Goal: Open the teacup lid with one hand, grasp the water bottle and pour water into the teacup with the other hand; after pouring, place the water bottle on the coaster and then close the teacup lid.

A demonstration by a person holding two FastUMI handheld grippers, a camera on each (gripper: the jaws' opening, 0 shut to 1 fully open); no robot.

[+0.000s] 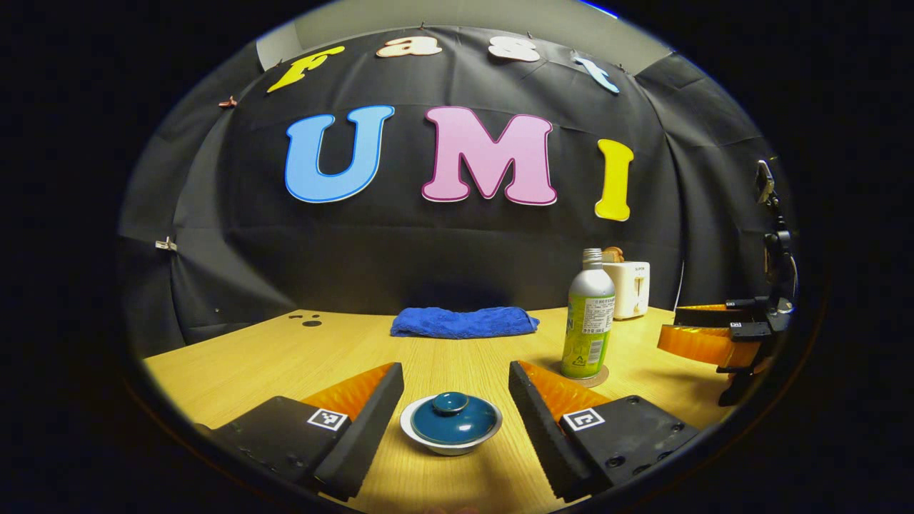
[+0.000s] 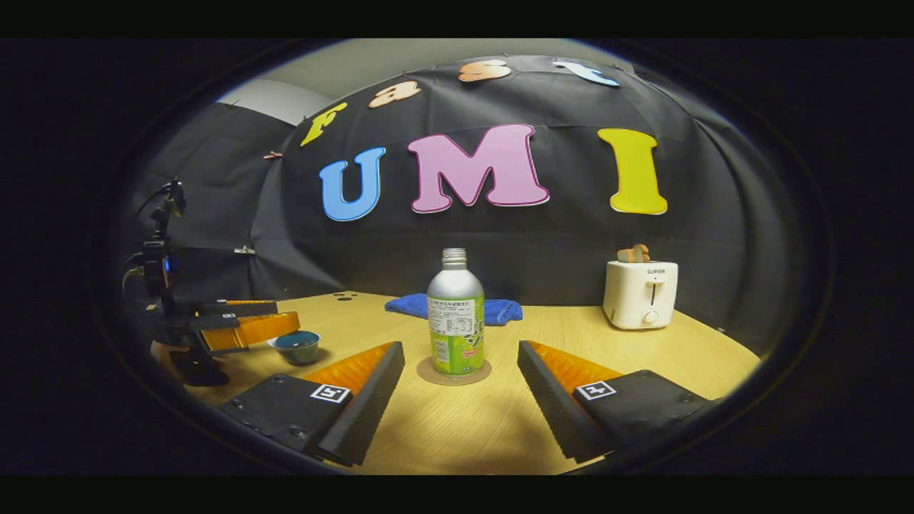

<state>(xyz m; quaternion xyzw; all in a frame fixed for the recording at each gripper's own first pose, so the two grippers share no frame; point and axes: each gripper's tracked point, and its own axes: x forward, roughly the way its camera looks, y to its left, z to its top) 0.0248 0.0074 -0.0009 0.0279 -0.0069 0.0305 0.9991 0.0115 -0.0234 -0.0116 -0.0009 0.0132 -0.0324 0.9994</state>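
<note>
A white teacup with a dark blue lid resting on it sits on the wooden table, between the fingers of my open left gripper, which touch neither cup nor lid. The green and silver water bottle stands upright and uncapped on a round coaster, just between the tips of my open right gripper, untouched. In the left gripper view the bottle stands to the right on its coaster, with the right gripper beyond. The right gripper view shows the teacup under the left gripper.
A folded blue towel lies at the back of the table by the black wall. A white toaster holding bread stands at the back right. A camera stand rises at the table's right edge.
</note>
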